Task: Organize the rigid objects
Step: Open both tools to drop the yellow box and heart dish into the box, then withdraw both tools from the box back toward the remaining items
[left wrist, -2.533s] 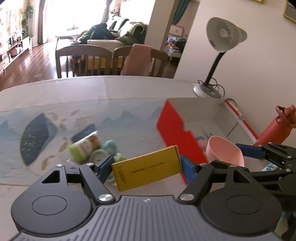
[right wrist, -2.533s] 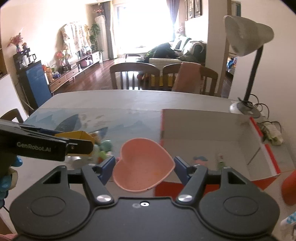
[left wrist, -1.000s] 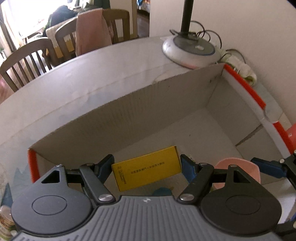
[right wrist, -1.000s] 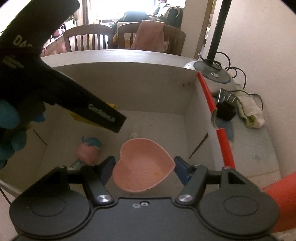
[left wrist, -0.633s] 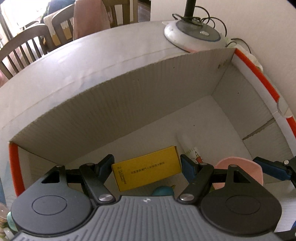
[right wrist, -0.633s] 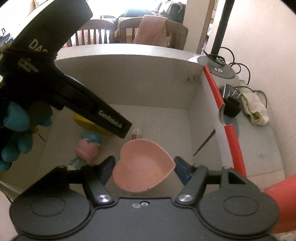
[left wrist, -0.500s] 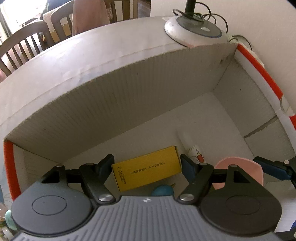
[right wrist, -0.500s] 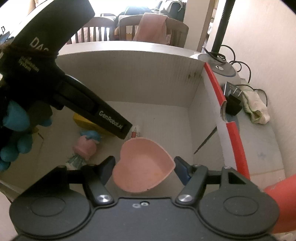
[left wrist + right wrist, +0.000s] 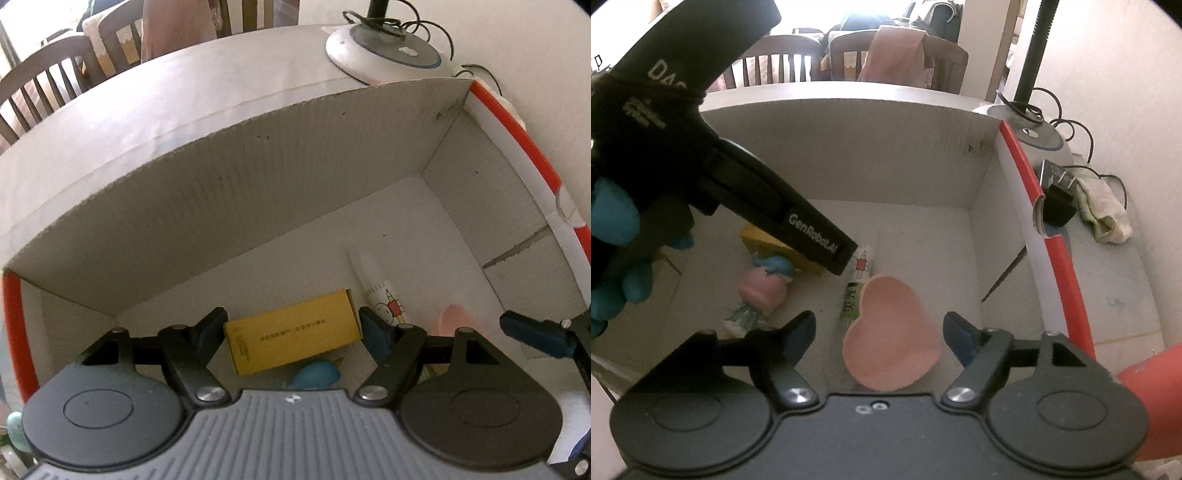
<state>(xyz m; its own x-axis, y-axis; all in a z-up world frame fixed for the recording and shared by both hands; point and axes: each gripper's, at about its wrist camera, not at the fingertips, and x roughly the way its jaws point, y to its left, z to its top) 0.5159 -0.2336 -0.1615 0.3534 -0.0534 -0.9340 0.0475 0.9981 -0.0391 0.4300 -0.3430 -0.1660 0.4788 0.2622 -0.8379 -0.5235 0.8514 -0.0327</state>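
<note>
- Right wrist view gave us one cardboard box [image 9: 849, 155] on the tabletop [image 9: 147, 110], holding four loose things: one pink heart dish [image 9: 892, 339], one printed tube [image 9: 858, 280], one pink-and-blue toy [image 9: 764, 288], one yellow carton [image 9: 293, 330].
- We saw the left hand-held gripper [image 9: 293, 332] clamped on the carton, low inside the box.
- We saw the right hand-held gripper [image 9: 879, 334] opening, clear of the dish lying on the box floor.
</note>
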